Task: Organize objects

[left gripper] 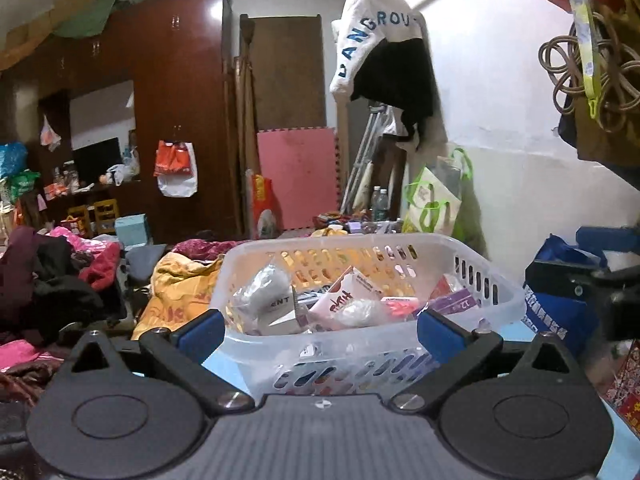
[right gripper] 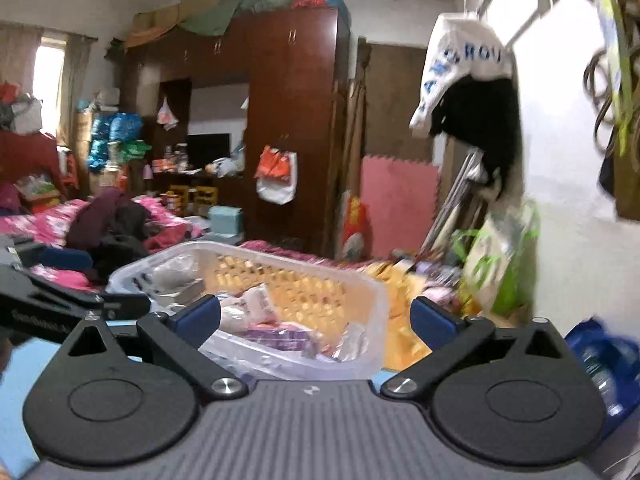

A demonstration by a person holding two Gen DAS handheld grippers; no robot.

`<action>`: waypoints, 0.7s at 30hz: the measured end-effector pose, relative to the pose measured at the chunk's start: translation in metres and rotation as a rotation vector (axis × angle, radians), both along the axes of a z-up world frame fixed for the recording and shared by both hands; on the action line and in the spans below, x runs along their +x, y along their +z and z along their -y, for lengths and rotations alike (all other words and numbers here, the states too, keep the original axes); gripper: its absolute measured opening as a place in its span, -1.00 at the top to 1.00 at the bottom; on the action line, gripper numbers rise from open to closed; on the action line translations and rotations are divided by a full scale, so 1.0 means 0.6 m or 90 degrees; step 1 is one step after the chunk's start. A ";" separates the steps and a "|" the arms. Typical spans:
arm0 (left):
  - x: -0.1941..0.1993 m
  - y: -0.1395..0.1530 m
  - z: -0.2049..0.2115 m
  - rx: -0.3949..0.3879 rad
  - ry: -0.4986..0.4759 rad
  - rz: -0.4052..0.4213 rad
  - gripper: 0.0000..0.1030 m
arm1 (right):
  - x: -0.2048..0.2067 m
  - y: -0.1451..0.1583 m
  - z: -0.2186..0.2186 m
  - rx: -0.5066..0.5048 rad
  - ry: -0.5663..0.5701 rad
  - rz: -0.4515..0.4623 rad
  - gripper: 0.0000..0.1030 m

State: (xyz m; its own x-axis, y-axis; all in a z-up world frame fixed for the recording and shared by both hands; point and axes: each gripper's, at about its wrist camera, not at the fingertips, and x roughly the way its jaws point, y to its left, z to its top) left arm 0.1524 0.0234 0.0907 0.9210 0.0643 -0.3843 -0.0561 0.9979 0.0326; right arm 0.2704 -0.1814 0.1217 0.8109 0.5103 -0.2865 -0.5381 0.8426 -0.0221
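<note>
Basket (left gripper: 492, 280) of white slotted plastic sits on the bed, stuffed with packets and a white pouch (left gripper: 264, 292). Left tool (left gripper: 320, 332) and right tool (right gripper: 316, 320) both gape wide apart, nothing gripped, the basket just ahead of them.

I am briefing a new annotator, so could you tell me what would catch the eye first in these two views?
A translucent plastic basket full of small packets sits on the bed directly ahead of the open left gripper and open right gripper. Behind it, a white garment with blue lettering hangs high on the wall at right, and a tall dark red wardrobe fills the back.
</note>
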 end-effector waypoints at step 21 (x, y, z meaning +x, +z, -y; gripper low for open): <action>0.000 -0.015 0.013 0.014 0.024 -0.008 -1.00 | -0.004 -0.032 0.014 -0.023 -0.003 0.000 -1.00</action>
